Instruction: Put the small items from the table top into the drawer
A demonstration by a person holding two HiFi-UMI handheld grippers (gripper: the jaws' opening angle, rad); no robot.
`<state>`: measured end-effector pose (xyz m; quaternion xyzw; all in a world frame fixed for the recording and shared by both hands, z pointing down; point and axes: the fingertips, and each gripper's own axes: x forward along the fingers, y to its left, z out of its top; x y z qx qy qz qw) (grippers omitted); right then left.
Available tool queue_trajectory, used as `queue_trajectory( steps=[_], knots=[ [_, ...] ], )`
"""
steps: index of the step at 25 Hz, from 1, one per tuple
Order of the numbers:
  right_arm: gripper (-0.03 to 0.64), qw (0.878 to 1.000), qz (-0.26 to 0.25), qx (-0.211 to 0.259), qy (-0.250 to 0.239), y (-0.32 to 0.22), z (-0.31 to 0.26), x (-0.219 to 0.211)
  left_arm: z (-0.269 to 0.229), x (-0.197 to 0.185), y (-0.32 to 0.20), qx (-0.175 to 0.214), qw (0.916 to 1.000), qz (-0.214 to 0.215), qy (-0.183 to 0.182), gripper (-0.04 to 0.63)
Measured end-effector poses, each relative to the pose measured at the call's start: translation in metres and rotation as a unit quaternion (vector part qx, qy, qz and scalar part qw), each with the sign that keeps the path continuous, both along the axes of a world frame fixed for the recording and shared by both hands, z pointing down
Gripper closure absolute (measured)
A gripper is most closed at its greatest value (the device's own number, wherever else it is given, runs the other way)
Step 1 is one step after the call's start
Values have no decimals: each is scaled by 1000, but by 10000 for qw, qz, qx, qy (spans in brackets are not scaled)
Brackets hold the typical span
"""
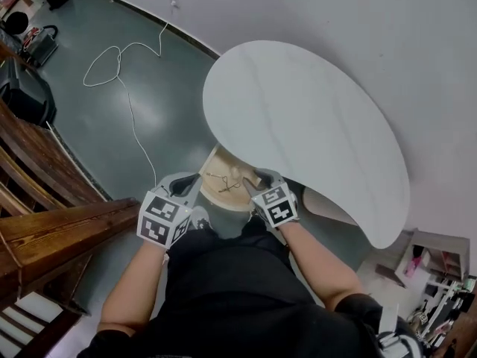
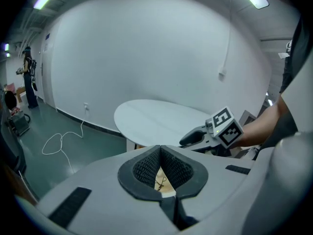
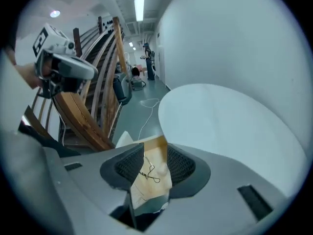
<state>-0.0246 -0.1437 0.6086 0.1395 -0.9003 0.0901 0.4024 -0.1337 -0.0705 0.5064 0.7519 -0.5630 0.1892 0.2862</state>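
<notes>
Small items point(image 3: 149, 174) already lie in the open drawer point(image 1: 220, 196) under the bare desk point(image 1: 298, 125), the left gripper point(image 1: 181, 185) and right gripper point(image 1: 257, 181) hover above it parted and empty, so pushing the drawer shut looks like what remains.

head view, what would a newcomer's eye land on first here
The big white oval table top fills the middle of the head view. Just under its near edge an open wooden drawer shows, with the left gripper and right gripper, both open, at either side of it. A white cable loops across the dark green floor at upper left.
</notes>
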Motion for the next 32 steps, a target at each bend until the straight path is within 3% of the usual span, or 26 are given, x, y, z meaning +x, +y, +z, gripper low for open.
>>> queue_trajectory(
  steps=[8,10,14,17,26,32],
  knots=[
    [535,9889,444,158,-1409,-14,-126,12,-55,20,-31,603,9978,48,253,580],
    [598,9807,612,-21,-1859,-18,-149,19,-70,29,-39,756,9969,125,167,580],
    [607,9574,803,-538,-2719,-18,-184,27,-94,45,-47,1014,9943,308,98,580],
    [609,9537,735,-486,-2875,-16,-195,34,-104,54,-51,1134,9927,395,100,580],
    [609,9577,648,-335,-2784,-27,-191,53,-106,70,-62,1133,9928,389,-10,580],
    [609,9598,569,-378,-2721,-34,-185,56,-97,70,-68,1046,9935,351,-278,580]
  ],
)
